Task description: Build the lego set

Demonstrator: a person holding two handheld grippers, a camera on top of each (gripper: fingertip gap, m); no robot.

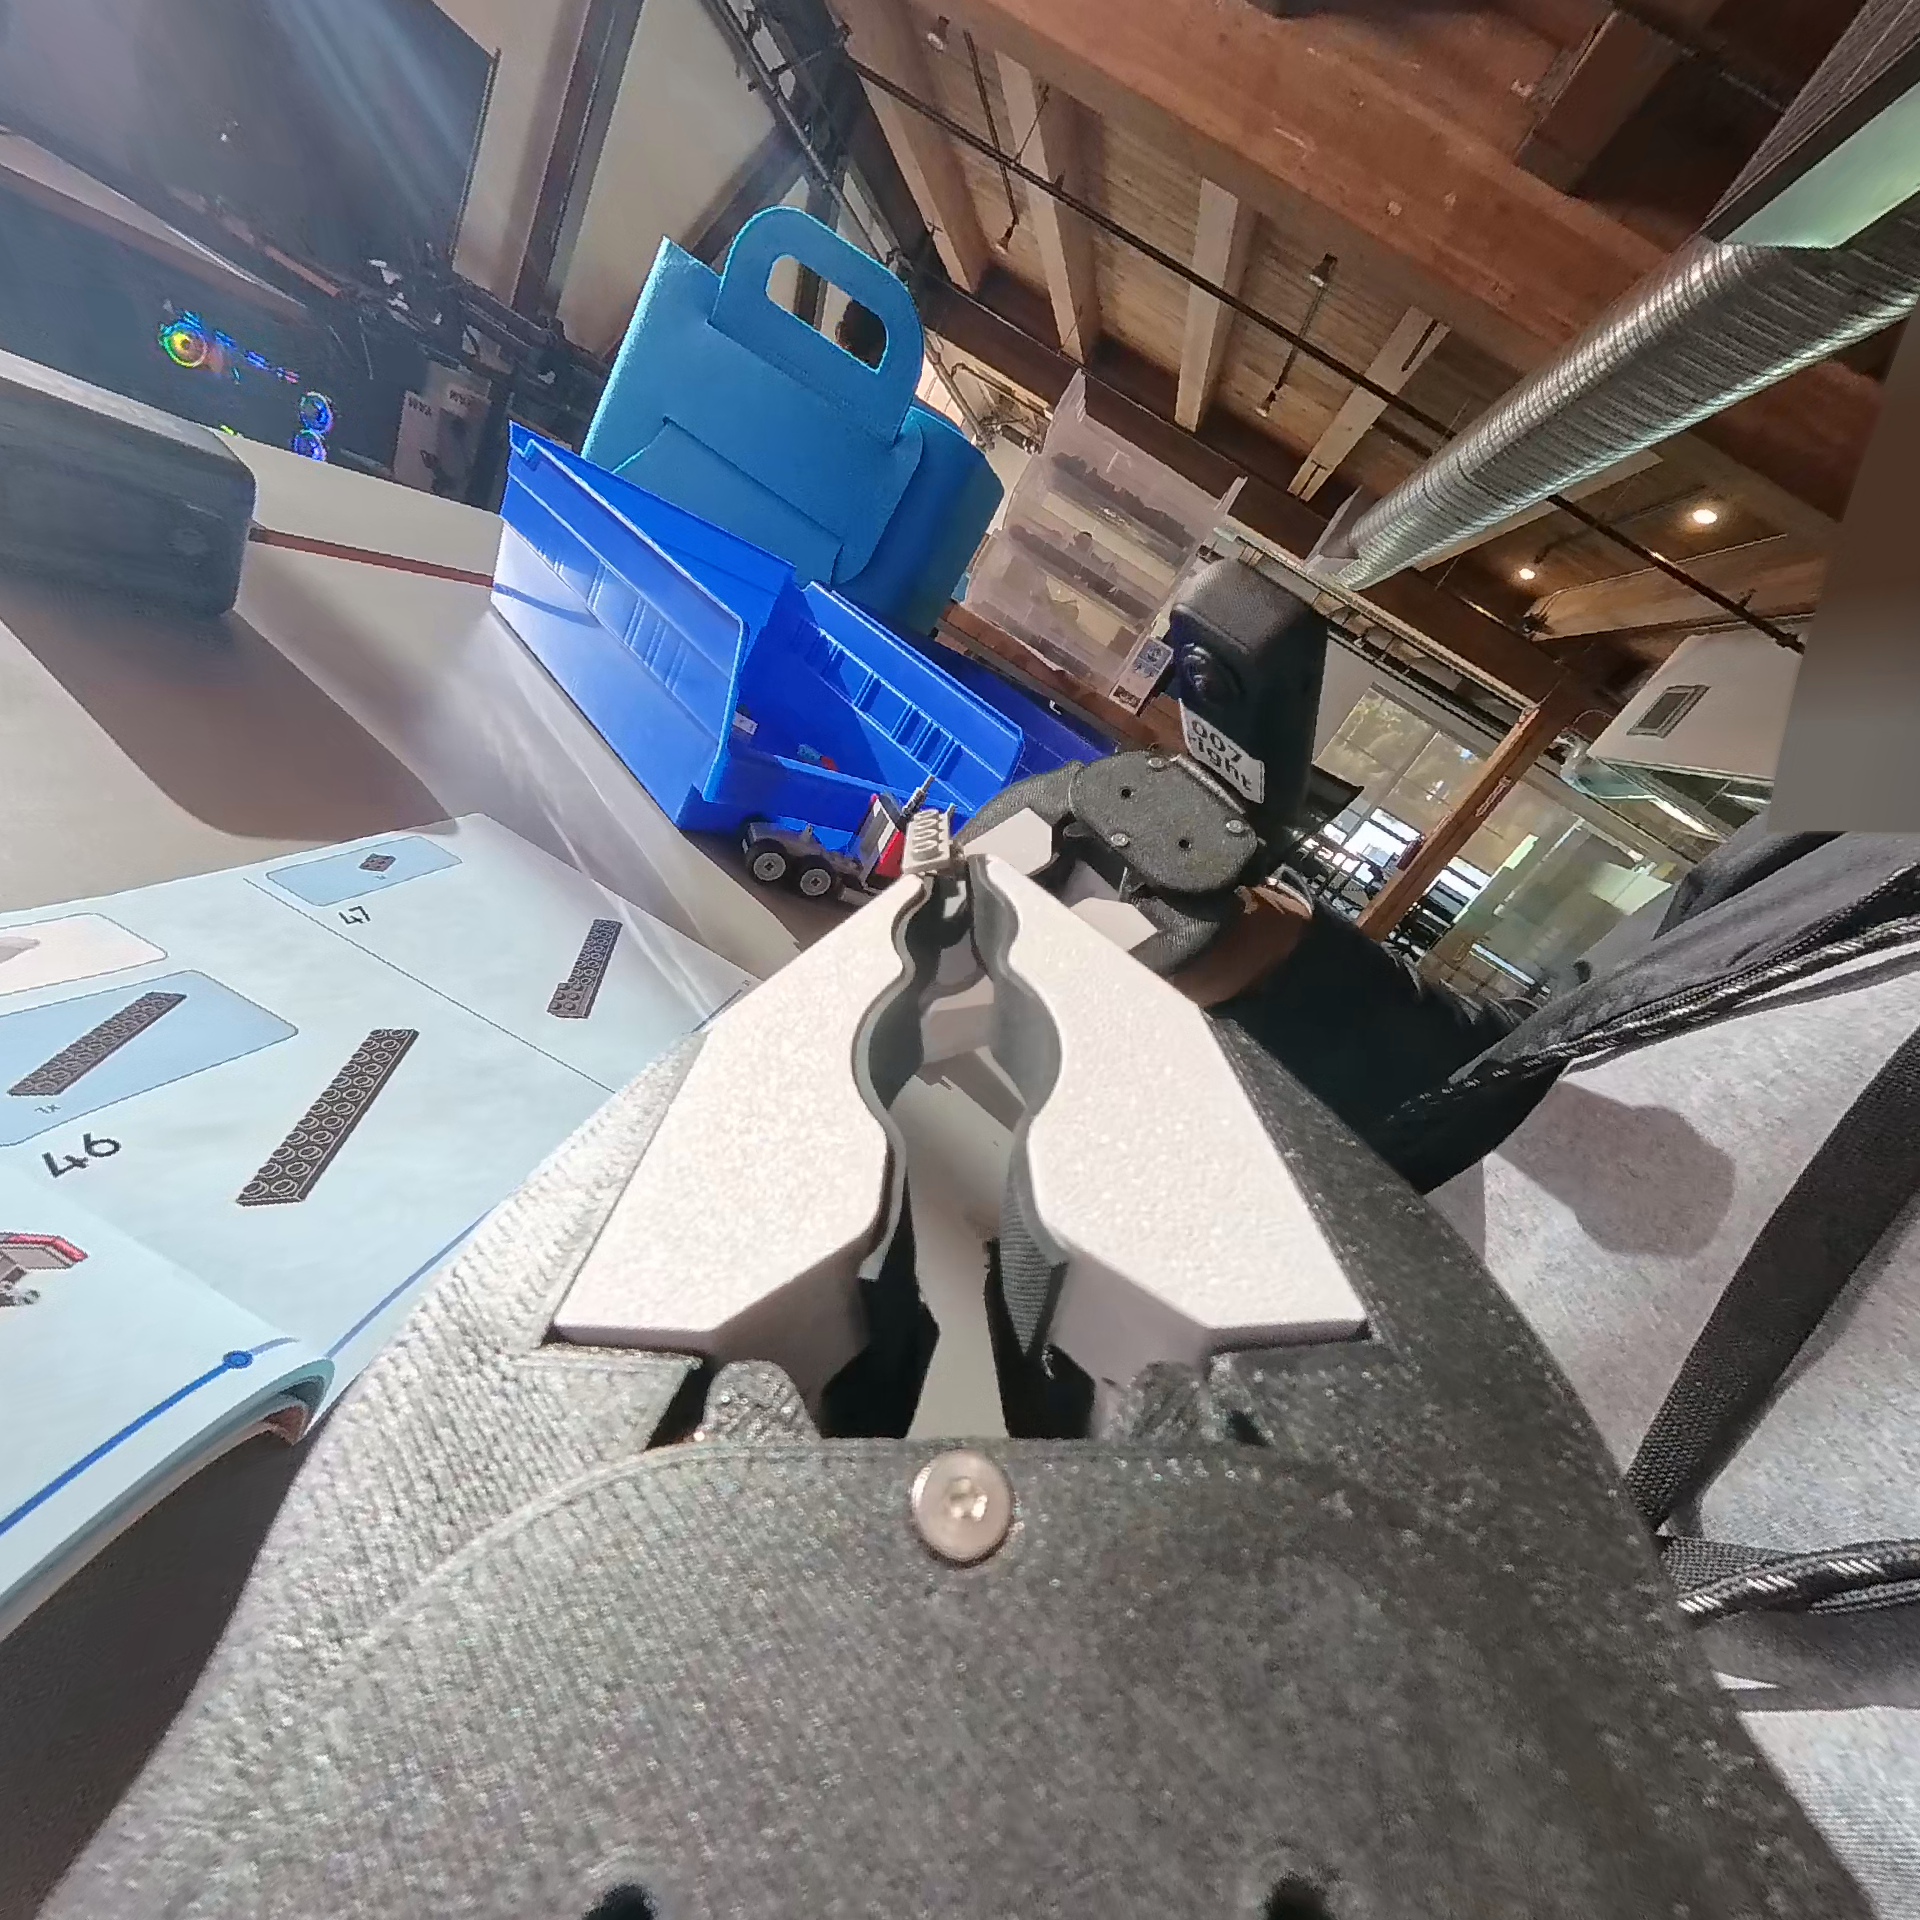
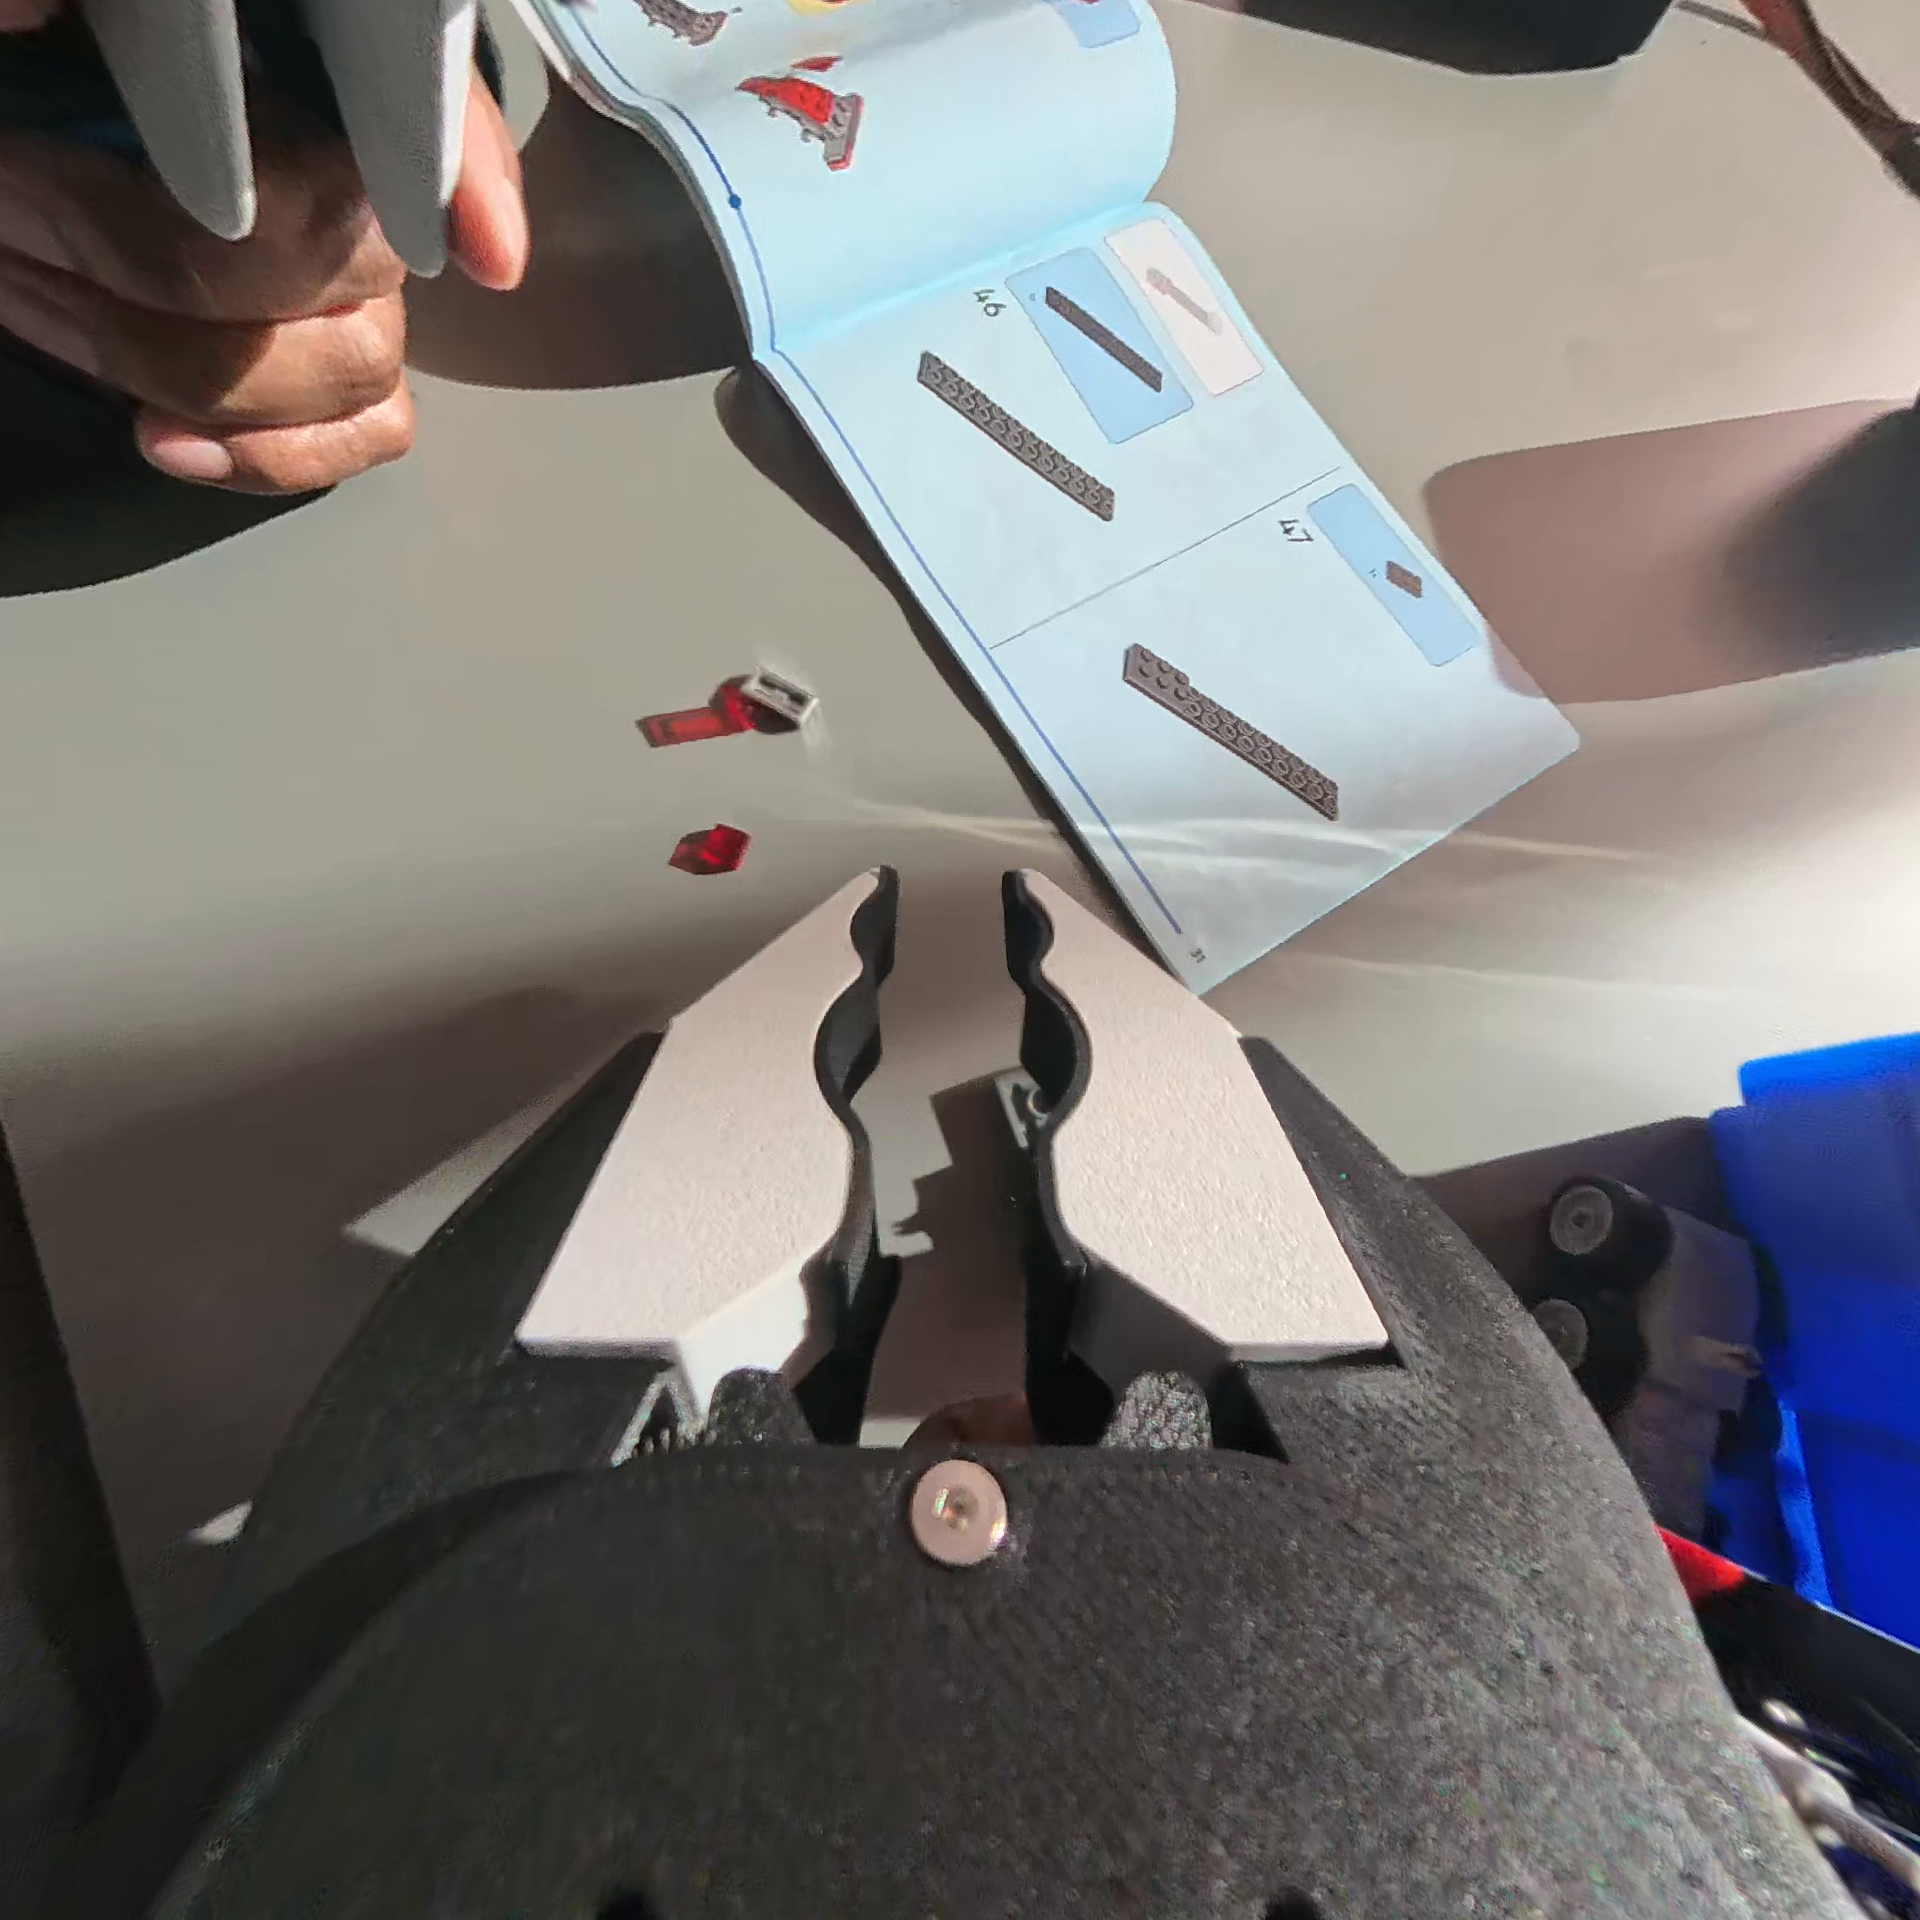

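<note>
In the left wrist view my left gripper (image 1: 948, 883) is shut, with a small light grey Lego piece (image 1: 928, 837) pinched at its tips. Just beyond it stands a partly built Lego truck (image 1: 821, 852) with grey wheels and a red and blue cab. My right gripper shows behind it (image 1: 1164, 831). In the right wrist view my right gripper (image 2: 948, 896) is open by a narrow gap and empty, low over the table. Two red pieces (image 2: 710, 849) (image 2: 691, 724) and a small grey piece (image 2: 784, 694) lie ahead and to its left. A dark piece (image 2: 1023, 1103) shows under its right finger.
An open instruction booklet (image 1: 260, 1039) (image 2: 1143, 520) lies on the grey table. Blue bins (image 1: 665, 644) and a blue felt bag (image 1: 790, 416) stand behind the truck. A black box (image 1: 114, 509) is at far left. A hand (image 2: 260, 343) holds the left gripper at top left. Spacing between my two grippers at the tips: around 12 centimeters.
</note>
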